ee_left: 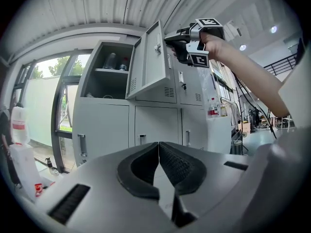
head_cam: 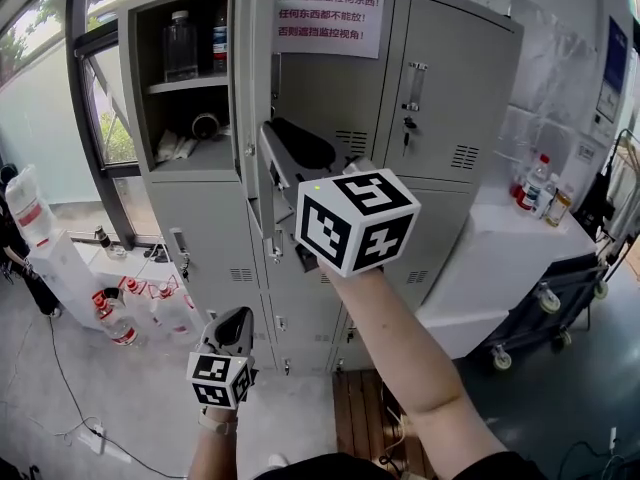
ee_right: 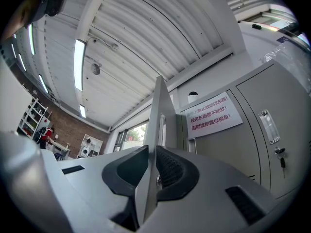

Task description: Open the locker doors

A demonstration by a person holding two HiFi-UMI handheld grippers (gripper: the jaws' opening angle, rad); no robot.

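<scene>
Your right gripper (ee_right: pixel 152 155) is pinching the free edge of the upper locker door (ee_right: pixel 161 106), its pads pressing on both faces of the sheet metal. That door is standing swung out from the grey lockers (head_cam: pixel 455 98), baring a shelf (head_cam: pixel 190 85) with bottles (head_cam: pixel 182 43). Your left gripper (ee_left: pixel 158 149) is hanging low before the lockers, jaws pressed together on nothing
</scene>
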